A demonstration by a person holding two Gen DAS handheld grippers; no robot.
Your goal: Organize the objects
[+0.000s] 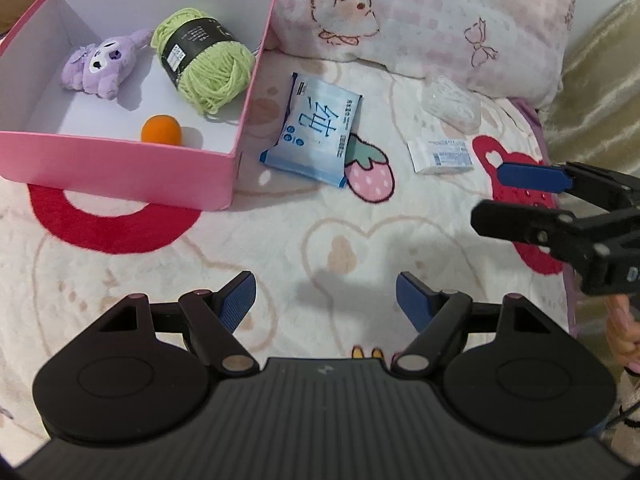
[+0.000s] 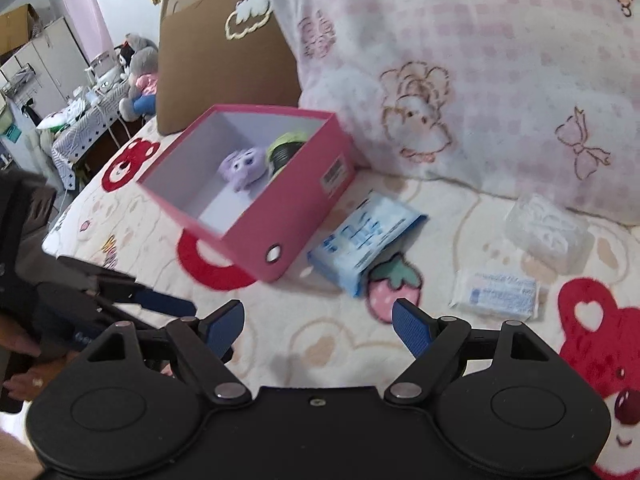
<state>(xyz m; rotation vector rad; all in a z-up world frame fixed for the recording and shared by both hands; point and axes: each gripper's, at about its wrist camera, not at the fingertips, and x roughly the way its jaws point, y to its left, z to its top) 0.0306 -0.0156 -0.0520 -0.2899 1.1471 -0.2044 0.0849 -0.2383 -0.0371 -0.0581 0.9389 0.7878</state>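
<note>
A: Left wrist view: my left gripper [image 1: 325, 300] is spread, nothing between the pads. Pink box [image 1: 120, 160] on the blanket [image 1: 280, 232] holds a purple plush toy [image 1: 100, 66], a green yarn ball [image 1: 204, 60] and an orange ball [image 1: 161, 130].

B: Outside the box?

A: Blue packet [image 1: 314, 136] just beside its right wall, lying over a printed strawberry. White packet [image 1: 440, 156] and clear plastic case [image 1: 450, 104] further right, near the pillow [image 1: 420, 20].

B: Right side?

A: My right gripper [image 2: 318, 324] is also spread, empty, over bare blanket; nothing blocks the packets.
</note>
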